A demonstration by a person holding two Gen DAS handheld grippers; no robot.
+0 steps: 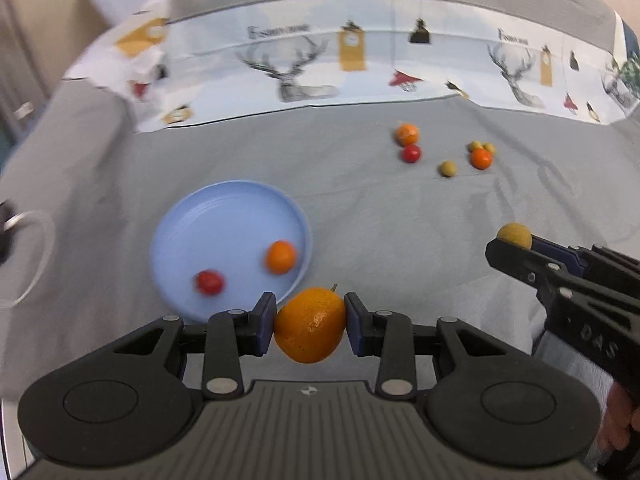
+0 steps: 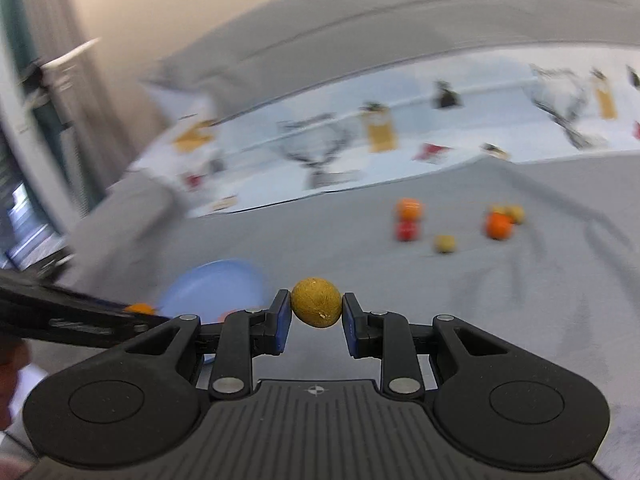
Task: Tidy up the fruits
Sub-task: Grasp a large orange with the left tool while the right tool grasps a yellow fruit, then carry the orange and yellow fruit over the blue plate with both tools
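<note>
fruit count, left wrist view: nine pieces in all. one large orange point(image 1: 310, 325) sits clamped between the blue pads of the left gripper point(image 1: 310, 326), jaws closed on its two sides. one small yellow-brown fruit point(image 1: 515, 235) is pinched at the tip of the right gripper point(image 1: 514, 242), which enters from the right of the left jaws; the right wrist view shows the same fruit point(image 2: 316, 302) held between the pads of the right gripper point(image 2: 316, 316), jaws pressed on it from both sides.

plate count: one blue plate point(image 1: 224, 216), just ahead and to the left of the left jaws, its near rim passing behind the left pad. on it: one small orange fruit point(image 1: 281, 257) and one red tomato point(image 1: 209, 282), apart from each other.

loose fruit on the grey cloth point(image 1: 360, 208), far ahead and to the right of the left jaws, well apart from the plate: five or six pieces.
- one orange mandarin point(image 1: 407, 133) with one red tomato point(image 1: 411, 153) just in front of it, touching or nearly so.
- one second orange mandarin point(image 1: 480, 158) with two small yellow-green fruits point(image 1: 481, 146) just behind it.
- one lone yellow-green fruit point(image 1: 447, 168) between the two groups, nearer the jaws.

right wrist view is blurred; the same loose groups appear ahead and right of the right jaws, and the plate point(image 2: 212, 284) lies ahead to their left, partly hidden by the left gripper point(image 2: 138, 312).

one printed paper strip point(image 1: 360, 64) with deer figures lies beyond the fruit.
</note>
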